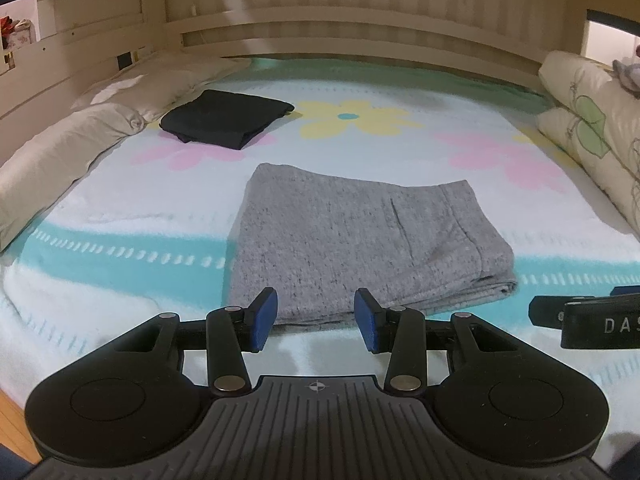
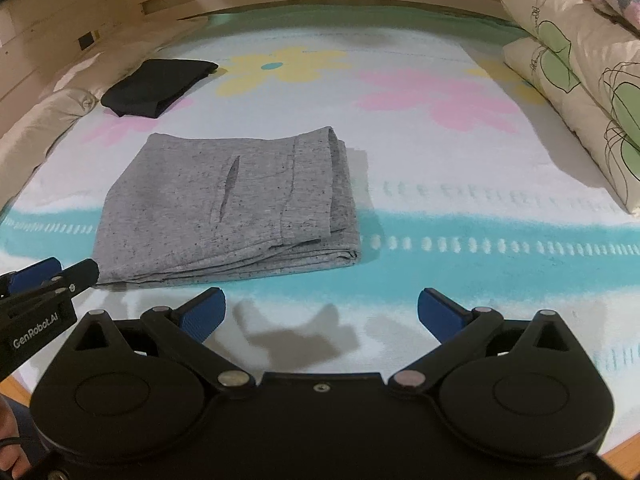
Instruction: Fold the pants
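The grey pants (image 1: 352, 236) lie folded into a flat rectangle on the flowered bed cover (image 1: 120, 208); they also show in the right wrist view (image 2: 228, 208) with a pocket slit facing up. My left gripper (image 1: 316, 318) is open and empty, just in front of the pants' near edge. My right gripper (image 2: 320, 314) is open wide and empty, above the cover to the right of the pants' near corner. Each gripper shows at the edge of the other's view: the right one (image 1: 580, 318) and the left one (image 2: 44, 280).
A folded black garment (image 1: 226, 118) lies at the far left of the bed. A rolled beige quilt (image 1: 60, 152) runs along the left side. Stacked leaf-print pillows (image 2: 576, 80) sit at the right. A wooden headboard (image 1: 360, 36) closes the far end.
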`<state>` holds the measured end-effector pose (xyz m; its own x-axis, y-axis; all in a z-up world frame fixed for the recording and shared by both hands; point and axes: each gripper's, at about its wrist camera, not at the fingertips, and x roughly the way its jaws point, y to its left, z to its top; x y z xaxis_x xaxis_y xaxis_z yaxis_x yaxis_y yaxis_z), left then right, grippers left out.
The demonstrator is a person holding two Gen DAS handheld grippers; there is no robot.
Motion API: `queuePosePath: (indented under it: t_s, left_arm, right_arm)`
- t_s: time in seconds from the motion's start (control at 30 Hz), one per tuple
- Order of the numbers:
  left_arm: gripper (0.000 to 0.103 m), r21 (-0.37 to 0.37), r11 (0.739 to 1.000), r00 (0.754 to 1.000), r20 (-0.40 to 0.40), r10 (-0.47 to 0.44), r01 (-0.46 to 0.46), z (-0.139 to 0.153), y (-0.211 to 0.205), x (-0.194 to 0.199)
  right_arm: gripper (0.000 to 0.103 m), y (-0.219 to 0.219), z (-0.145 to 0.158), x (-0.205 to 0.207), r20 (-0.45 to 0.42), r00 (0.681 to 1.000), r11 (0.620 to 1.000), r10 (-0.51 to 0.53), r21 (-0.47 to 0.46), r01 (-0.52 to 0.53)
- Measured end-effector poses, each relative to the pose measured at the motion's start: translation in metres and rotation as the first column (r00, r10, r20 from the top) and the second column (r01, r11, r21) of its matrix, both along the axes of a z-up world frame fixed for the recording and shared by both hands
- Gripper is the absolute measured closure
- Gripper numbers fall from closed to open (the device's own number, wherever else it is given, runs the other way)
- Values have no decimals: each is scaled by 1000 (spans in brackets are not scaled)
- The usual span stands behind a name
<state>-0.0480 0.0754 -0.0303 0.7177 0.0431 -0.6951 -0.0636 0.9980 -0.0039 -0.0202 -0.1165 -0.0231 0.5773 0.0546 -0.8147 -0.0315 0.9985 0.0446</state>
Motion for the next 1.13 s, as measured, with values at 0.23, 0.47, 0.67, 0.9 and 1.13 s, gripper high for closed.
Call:
queuePosePath:
  t_s: [0.23,0.47,0.67,0.9,1.13]
  left_arm:
    - [62,8,1000,1000,-1,2,-2,0,-2,-1]
    - [62,18,1000,1000,0,-2,2,0,-2,-1]
    - [62,15,1000,1000,-2,-3,3,0,-2,-2]
    - [62,18,1000,1000,-9,-9,9,-1,-4,-2]
    - [62,25,1000,1000,-7,-19,19,-1,-6,-2]
  right_arm:
    - [1,-3,0,-1,3,1000,1000,-12,-1,12]
    - [1,-5,1,0,8,1000,1000,-21,1,21]
    - [1,-5,0,0,7,1000,1000,-21,0,21]
    - [1,-5,0,0,5,1000,1000,-22,0,22]
    - [1,-4,-2,0,1,1000,1000,-15,-1,15]
